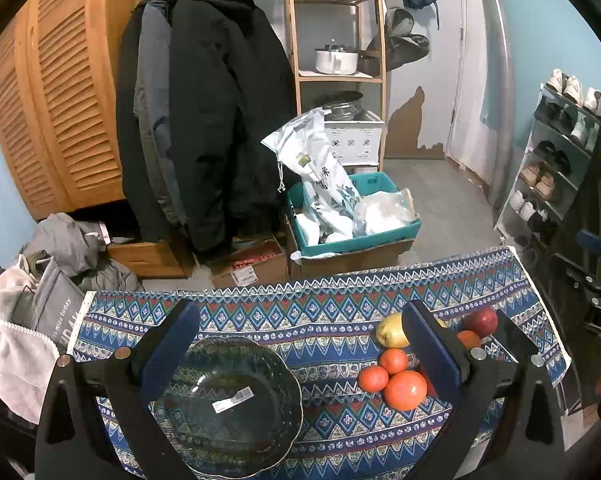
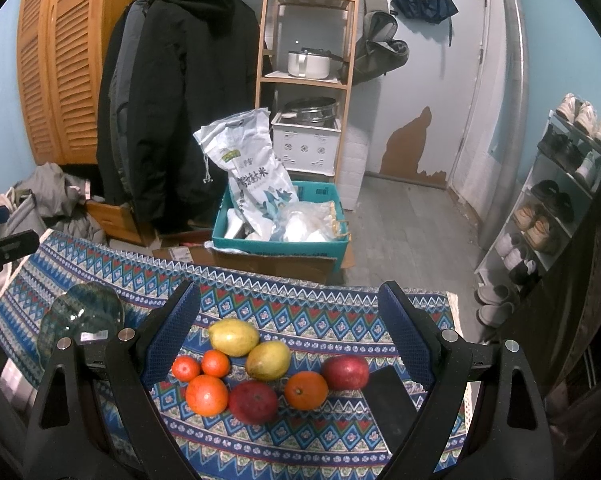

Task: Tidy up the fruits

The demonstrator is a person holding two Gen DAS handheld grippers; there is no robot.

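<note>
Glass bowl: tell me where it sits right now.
In the left wrist view the glass bowl sits on the patterned tablecloth between the open left claw fingers, left of the fruit cluster.

The cloth point(image 2: 300, 312) is blue with zigzag and diamond bands in red, white and teal. On it lie two yellow-green mangoes point(image 2: 233, 337), two dark red apples point(image 2: 253, 401) and four oranges point(image 2: 207, 395) (two small, two larger). The bowl point(image 1: 228, 404) is dark green glass with a white barcode sticker point(image 1: 233, 399).
</note>
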